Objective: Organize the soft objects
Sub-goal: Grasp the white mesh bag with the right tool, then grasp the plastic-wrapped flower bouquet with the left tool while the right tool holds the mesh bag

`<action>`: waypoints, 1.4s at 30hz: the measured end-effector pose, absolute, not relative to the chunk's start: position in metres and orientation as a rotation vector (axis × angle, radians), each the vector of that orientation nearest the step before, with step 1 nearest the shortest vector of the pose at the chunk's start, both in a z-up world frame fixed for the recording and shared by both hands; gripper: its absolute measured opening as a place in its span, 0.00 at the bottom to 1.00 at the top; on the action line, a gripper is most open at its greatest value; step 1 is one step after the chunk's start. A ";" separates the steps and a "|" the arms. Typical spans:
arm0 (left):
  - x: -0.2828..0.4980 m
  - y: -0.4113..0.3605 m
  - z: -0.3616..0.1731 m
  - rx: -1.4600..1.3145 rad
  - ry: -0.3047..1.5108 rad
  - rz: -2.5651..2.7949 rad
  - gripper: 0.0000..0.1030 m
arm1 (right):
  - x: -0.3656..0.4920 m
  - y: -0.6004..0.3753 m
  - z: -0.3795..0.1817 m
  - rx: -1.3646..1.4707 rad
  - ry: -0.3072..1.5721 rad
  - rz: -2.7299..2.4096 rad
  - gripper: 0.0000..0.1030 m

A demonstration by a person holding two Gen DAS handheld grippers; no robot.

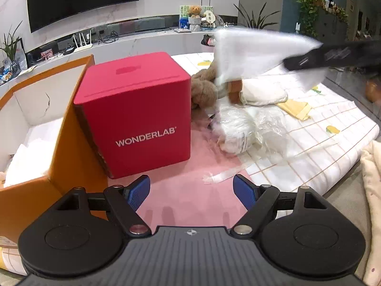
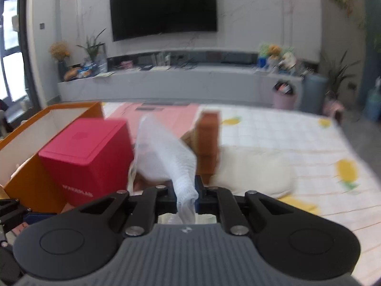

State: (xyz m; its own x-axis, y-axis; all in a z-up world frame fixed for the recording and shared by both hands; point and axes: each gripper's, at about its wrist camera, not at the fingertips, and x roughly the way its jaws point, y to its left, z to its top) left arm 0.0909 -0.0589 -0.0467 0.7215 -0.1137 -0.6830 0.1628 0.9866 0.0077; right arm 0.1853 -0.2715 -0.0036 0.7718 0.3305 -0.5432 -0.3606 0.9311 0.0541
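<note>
My right gripper is shut on a white gauzy cloth and holds it in the air; in the left wrist view the cloth hangs blurred from the right gripper above the pile. A brown plush toy, a cream cushion and a plastic-wrapped white bundle lie on the mat behind a red WONDERLAB box. My left gripper is open and empty, low over the pink mat.
An orange open box with white material inside stands left of the red box. A quilted mat with yellow fruit prints covers the floor to the right. A TV and low shelf line the back wall.
</note>
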 end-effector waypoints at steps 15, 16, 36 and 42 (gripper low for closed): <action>0.104 -0.068 -0.048 -0.294 0.863 -0.392 0.90 | 0.175 -0.367 -0.018 0.199 0.879 0.029 0.09; 0.110 -0.072 -0.050 -0.312 0.888 -0.381 0.90 | 0.177 -0.366 -0.020 0.193 0.881 0.034 0.09; 0.209 -0.121 -0.073 -0.800 1.172 0.216 0.90 | 0.185 -0.387 -0.034 0.283 0.914 0.055 0.09; 0.211 -0.128 -0.056 -0.830 1.105 0.250 0.90 | 0.185 -0.387 -0.036 0.283 0.919 0.063 0.09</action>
